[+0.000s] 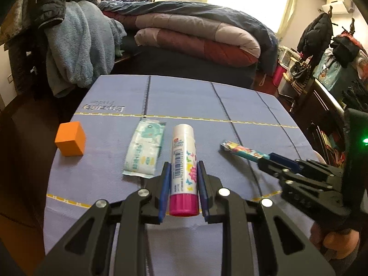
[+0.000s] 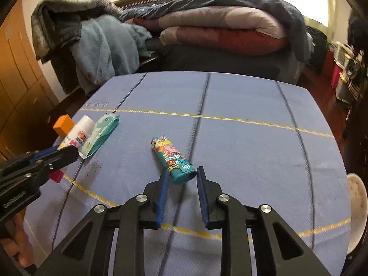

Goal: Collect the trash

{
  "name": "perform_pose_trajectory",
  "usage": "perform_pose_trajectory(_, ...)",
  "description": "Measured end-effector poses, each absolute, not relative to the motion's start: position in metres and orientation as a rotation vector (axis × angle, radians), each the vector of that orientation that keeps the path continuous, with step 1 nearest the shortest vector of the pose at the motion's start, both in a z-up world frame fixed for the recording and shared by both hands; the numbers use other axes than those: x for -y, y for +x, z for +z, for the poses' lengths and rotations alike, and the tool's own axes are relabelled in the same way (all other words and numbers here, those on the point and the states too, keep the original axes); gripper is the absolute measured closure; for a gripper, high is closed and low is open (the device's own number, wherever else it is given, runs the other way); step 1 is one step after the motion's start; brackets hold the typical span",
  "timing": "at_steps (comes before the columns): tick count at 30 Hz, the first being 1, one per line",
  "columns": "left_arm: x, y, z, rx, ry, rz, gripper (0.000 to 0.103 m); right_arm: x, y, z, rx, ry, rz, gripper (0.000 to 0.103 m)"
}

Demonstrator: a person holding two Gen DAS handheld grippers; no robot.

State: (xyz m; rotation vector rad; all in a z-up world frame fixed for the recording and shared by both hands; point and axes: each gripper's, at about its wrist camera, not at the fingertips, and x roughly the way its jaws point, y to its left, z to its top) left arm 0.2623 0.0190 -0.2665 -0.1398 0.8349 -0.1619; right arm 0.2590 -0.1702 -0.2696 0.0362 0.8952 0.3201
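A white glue stick (image 1: 182,151) with a pink cap is clamped between the blue pads of my left gripper (image 1: 183,163), which is shut on it over the blue tablecloth (image 1: 184,96). In the right wrist view the same glue stick (image 2: 79,133) pokes out of the left gripper (image 2: 65,150) at the left edge. My right gripper (image 2: 182,169) is shut on the near end of a small teal, colourfully printed packet (image 2: 171,156). The left wrist view shows that packet (image 1: 239,149) sticking out of the right gripper (image 1: 266,159).
A pale green wipes packet (image 1: 145,149) lies flat left of the glue stick, with an orange block (image 1: 70,141) near the table's left edge. A white bowl (image 2: 357,207) sits at the right edge. Beyond the table are a bed with folded duvets (image 1: 195,36) and hung clothes (image 1: 76,46).
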Motion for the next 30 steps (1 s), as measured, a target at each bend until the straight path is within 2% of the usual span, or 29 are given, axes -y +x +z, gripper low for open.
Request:
perform_pose_trajectory(13, 0.033, 0.256, -0.258, -0.817, -0.08, -0.267, 0.079, 0.247, 0.229, -0.234, -0.81, 0.169, 0.232, 0.081)
perform_pose_trajectory(21, 0.038, 0.266, -0.268, -0.859, -0.093, -0.274, 0.078, 0.245, 0.254, -0.244, -0.831, 0.134, 0.18, 0.077)
perform_pose_trajectory(22, 0.038, 0.269, -0.271, -0.872, -0.099, -0.282, 0.074, 0.245, 0.256, -0.246, -0.833, 0.137, 0.179, 0.076)
perform_pose_trajectory(24, 0.039, 0.274, -0.277, -0.893, -0.108, -0.284, 0.064, 0.245, 0.263, -0.252, -0.841, 0.143, 0.179, 0.065)
perform_pose_trajectory(28, 0.057, 0.276, -0.284, -0.912, -0.092, -0.314, 0.045, 0.247, 0.269, -0.262, -0.864, 0.158, 0.153, 0.062)
perform_pose_trajectory(30, 0.068, 0.278, -0.287, -0.914, -0.086, -0.325, 0.036, 0.25, 0.267, -0.263, -0.866, 0.165, 0.146, 0.055)
